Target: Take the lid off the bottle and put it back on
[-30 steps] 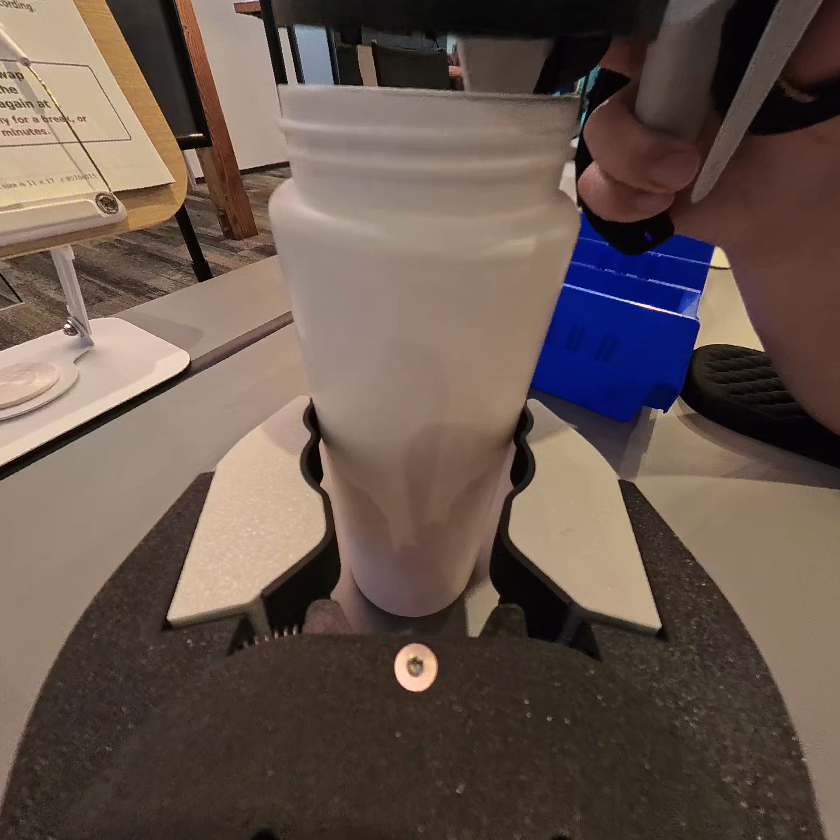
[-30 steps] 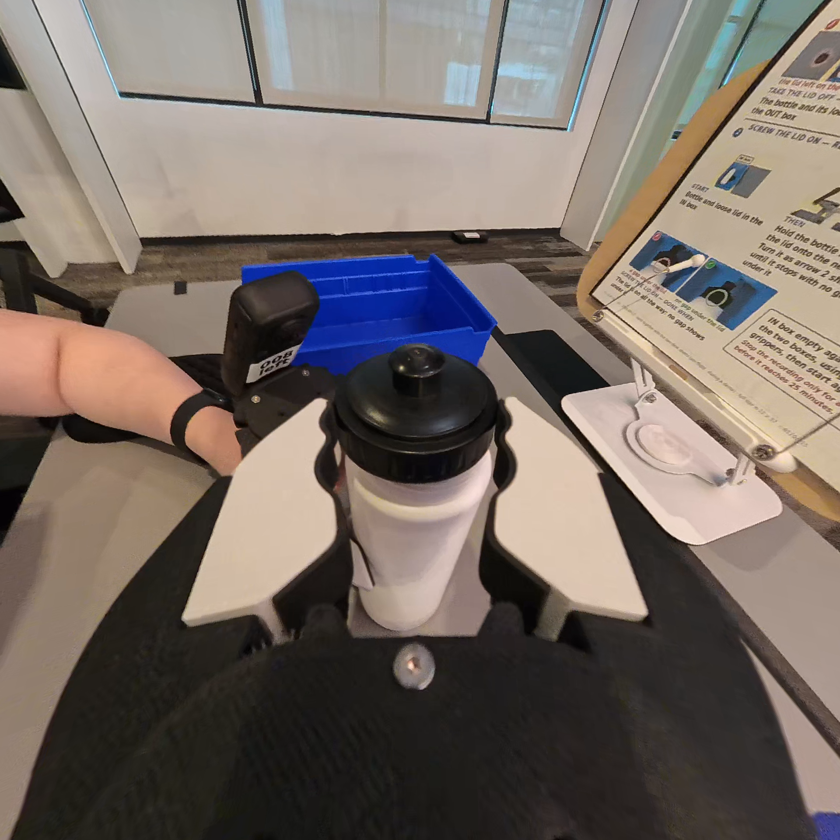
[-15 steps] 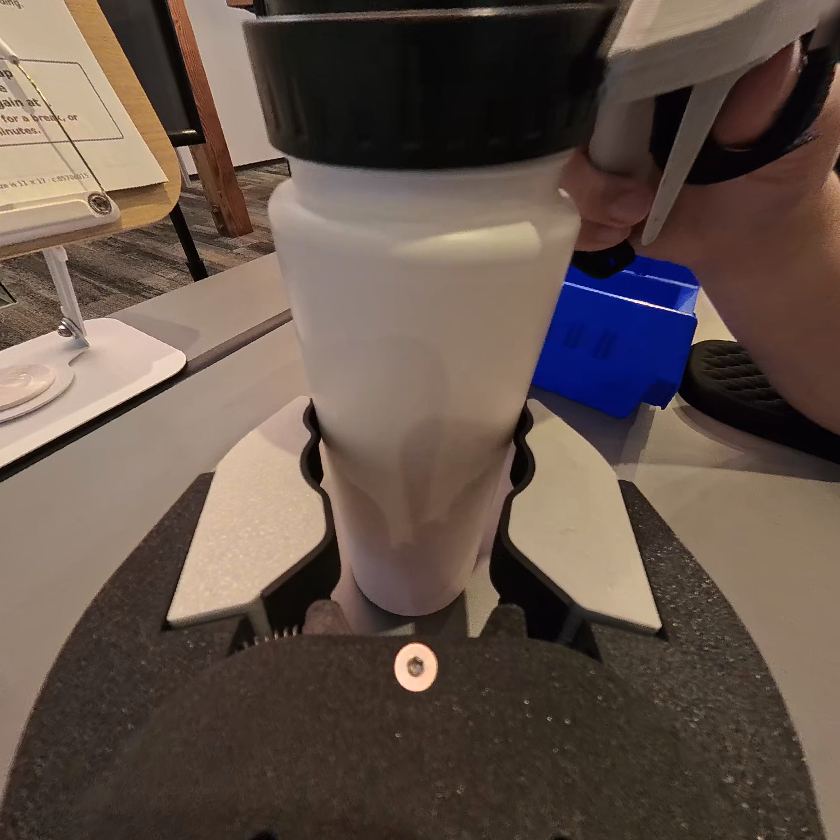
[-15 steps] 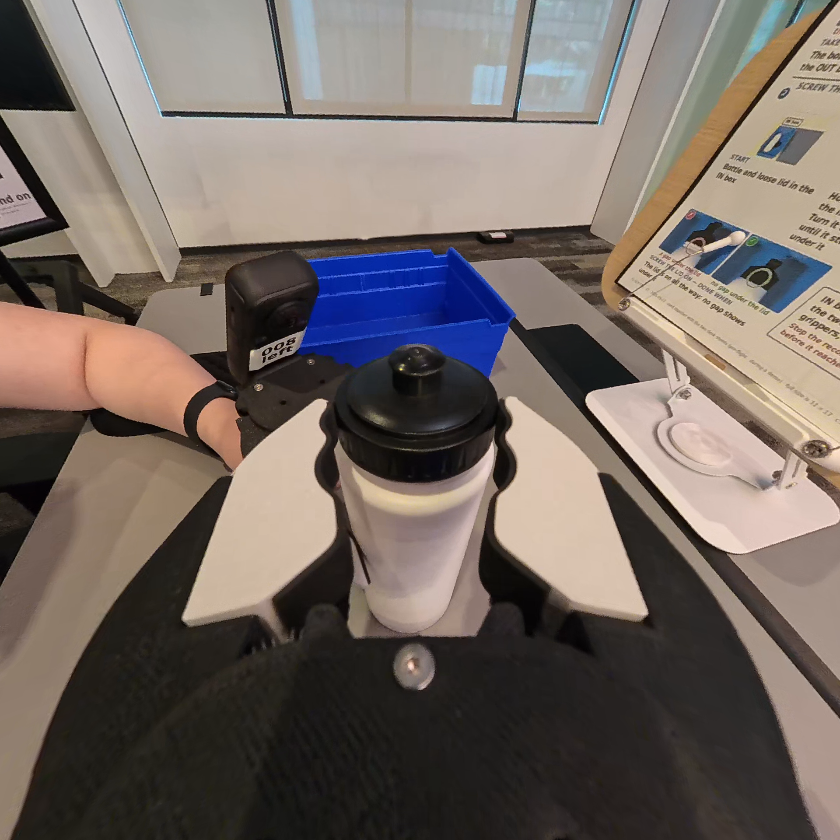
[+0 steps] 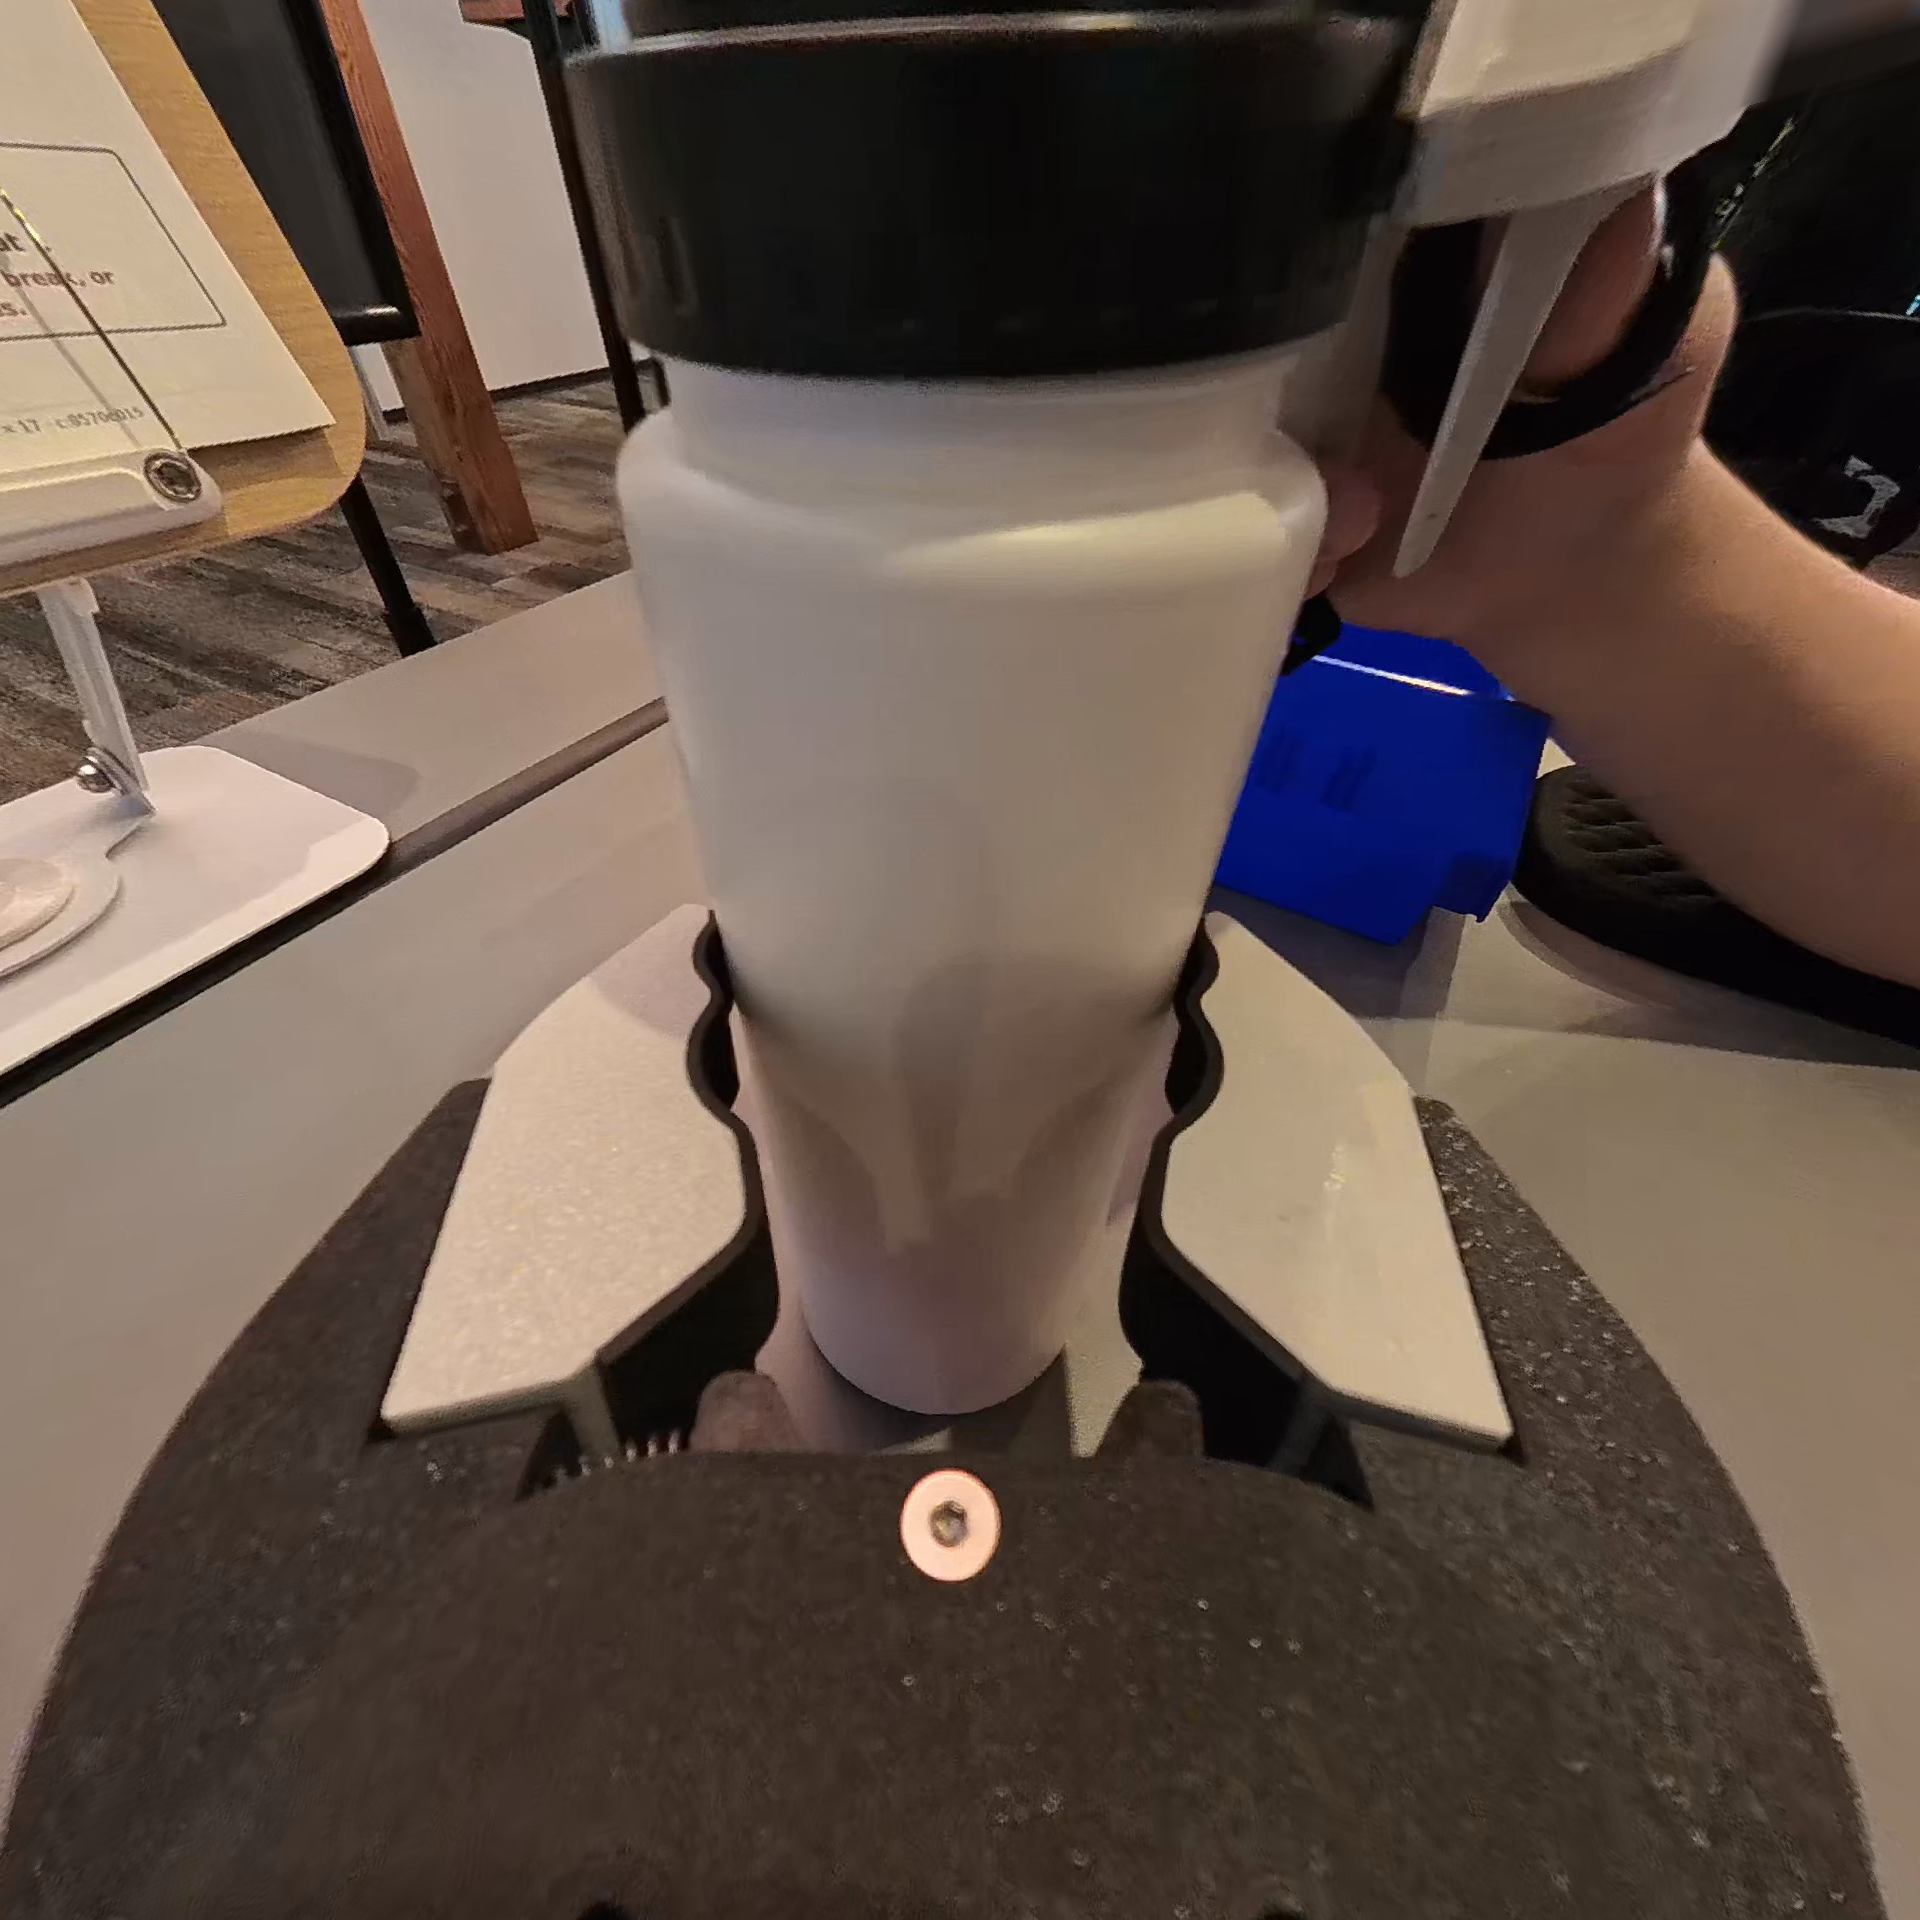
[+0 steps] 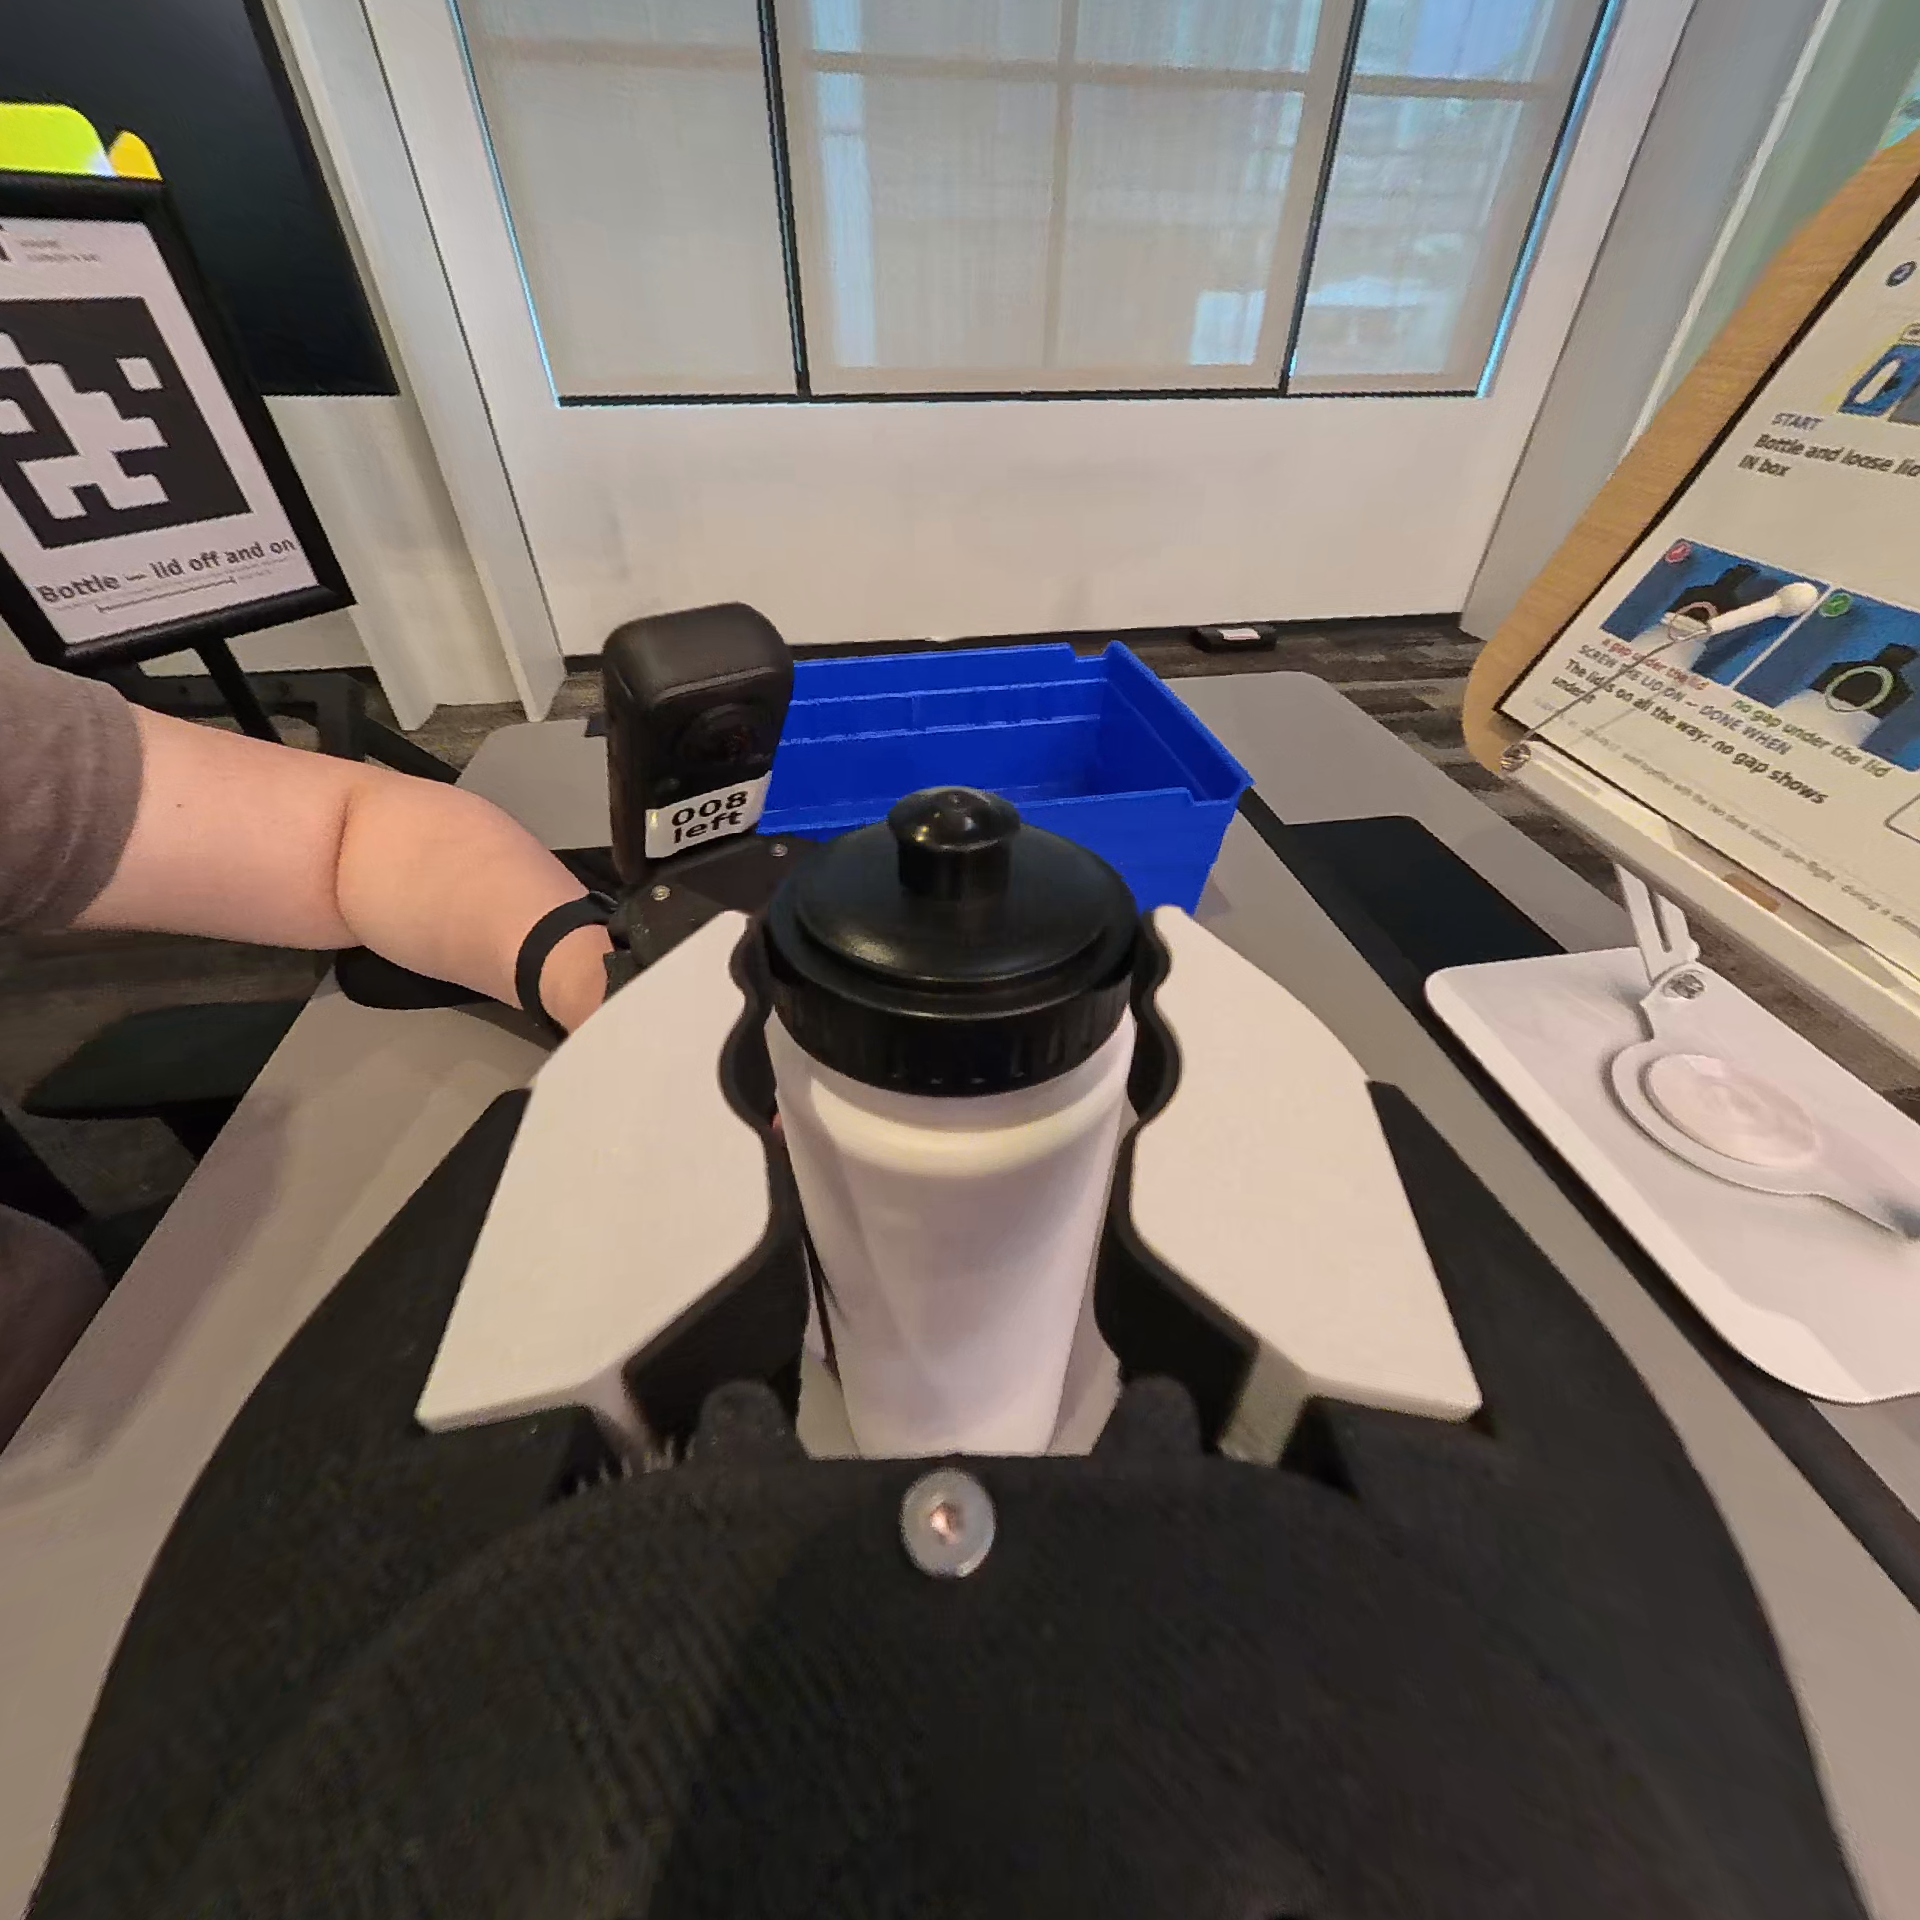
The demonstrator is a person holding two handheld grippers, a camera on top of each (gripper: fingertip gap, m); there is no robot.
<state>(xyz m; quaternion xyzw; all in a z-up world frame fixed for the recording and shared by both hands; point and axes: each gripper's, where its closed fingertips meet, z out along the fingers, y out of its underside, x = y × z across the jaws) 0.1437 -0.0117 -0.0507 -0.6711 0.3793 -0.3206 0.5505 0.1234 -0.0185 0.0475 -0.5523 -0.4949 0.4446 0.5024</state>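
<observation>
Black lid (image 6: 948,956) seated on white sports bottle (image 5: 961,831), upright above grey table (image 5: 312,1039).

Left gripper (image 5: 951,1039) clamped around bottle's lower body; right gripper (image 6: 948,997) closed on lid; blue bin (image 6: 1018,748) behind.

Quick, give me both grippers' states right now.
Left gripper: shut on the white bottle, low on its body.
Right gripper: shut on the black lid, which sits on the bottle.

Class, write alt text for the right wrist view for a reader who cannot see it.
The right tongs grip the black lid sitting on a white bottle, which stands upright over a grey table. Behind it are a blue bin, the left tongs' camera and a person's arm.
</observation>
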